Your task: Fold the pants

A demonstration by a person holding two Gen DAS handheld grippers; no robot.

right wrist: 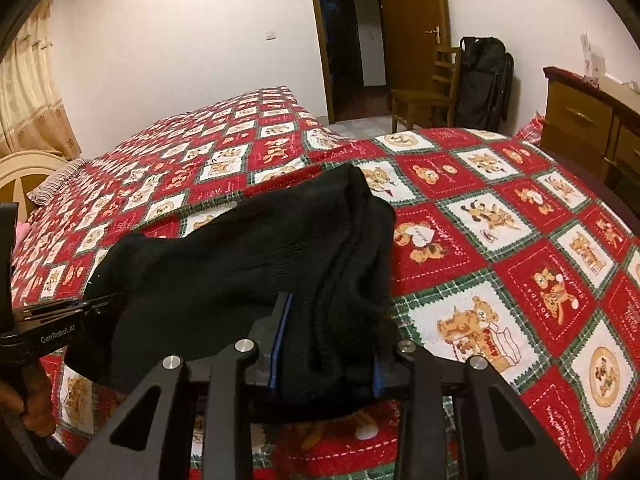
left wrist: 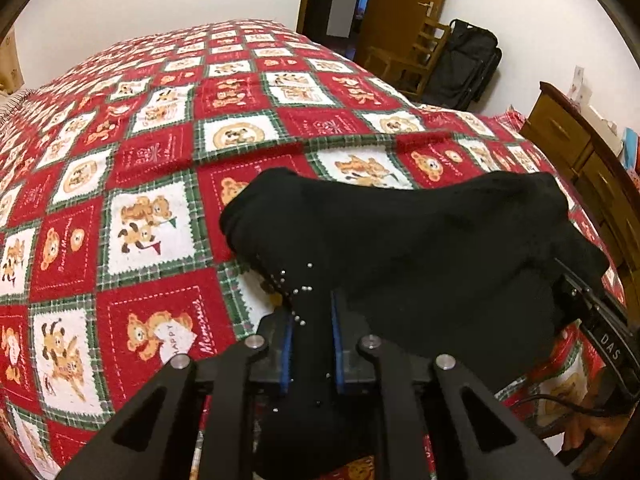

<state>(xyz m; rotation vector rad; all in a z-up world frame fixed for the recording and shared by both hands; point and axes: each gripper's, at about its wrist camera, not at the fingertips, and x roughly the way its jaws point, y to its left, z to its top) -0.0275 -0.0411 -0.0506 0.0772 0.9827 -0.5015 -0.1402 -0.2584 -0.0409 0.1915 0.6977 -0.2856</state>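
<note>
Fingers (left wrist: 287, 344) of left gripper (left wrist: 312, 320) and right gripper (right wrist: 326, 340) squeezed tight on black pants (left wrist: 420, 248), bunched up over the teddy bear blanket (left wrist: 140, 220).

Right gripper (right wrist: 326, 344) clamped on a thick fold of black pants (right wrist: 248, 264); left gripper (right wrist: 100, 304) gripping the far end. Both above a red bear-print quilt (right wrist: 500, 240).
</note>
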